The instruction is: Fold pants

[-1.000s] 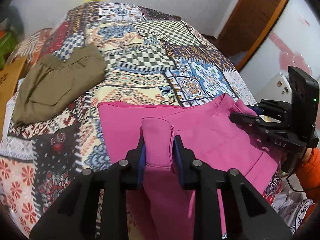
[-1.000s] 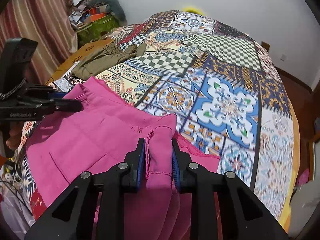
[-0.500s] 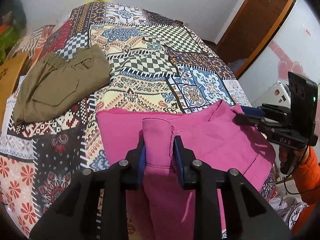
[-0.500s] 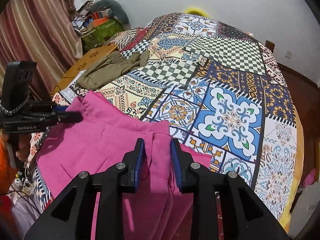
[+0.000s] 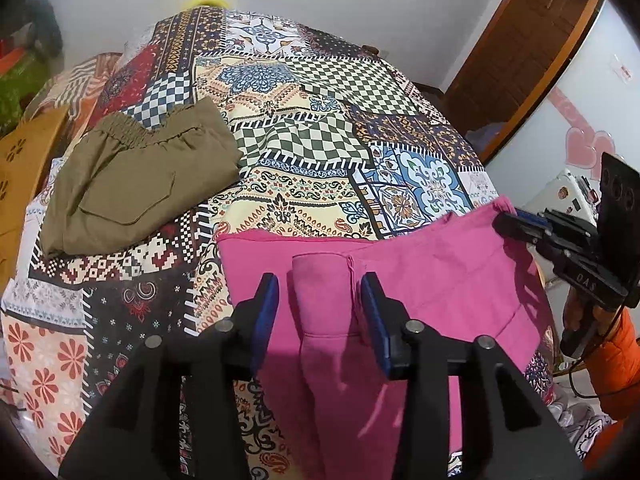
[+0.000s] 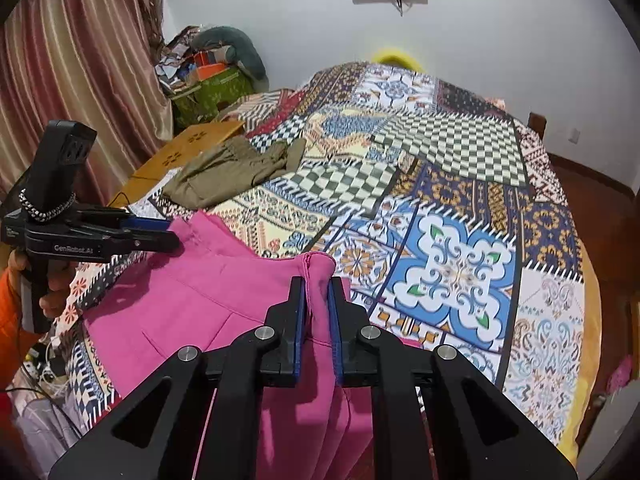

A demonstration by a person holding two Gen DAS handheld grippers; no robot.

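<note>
Left gripper [image 5: 320, 304] was opening around a fold of soft, limp pink pants [image 5: 432, 280] at lower centre on the patchwork bedspread [image 5: 300, 128], while right gripper [image 6: 318, 312] was closing on another fold, best pinched through doubled cloth.

Home bedroom: patchwork-quilted bed [image 6: 460, 200], curtain [image 6: 72, 72], wooden door [image 5: 516, 40].

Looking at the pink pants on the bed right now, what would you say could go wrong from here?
1. The left gripper has its jaws opening, pads clear of the pink pants; that corner could slump and spoil the fold.
2. The right gripper is closing on a bunched edge, so pulling alone may skew the cloth.
3. Much of the pants hangs over the edge of the bed; they might slide off.
</note>
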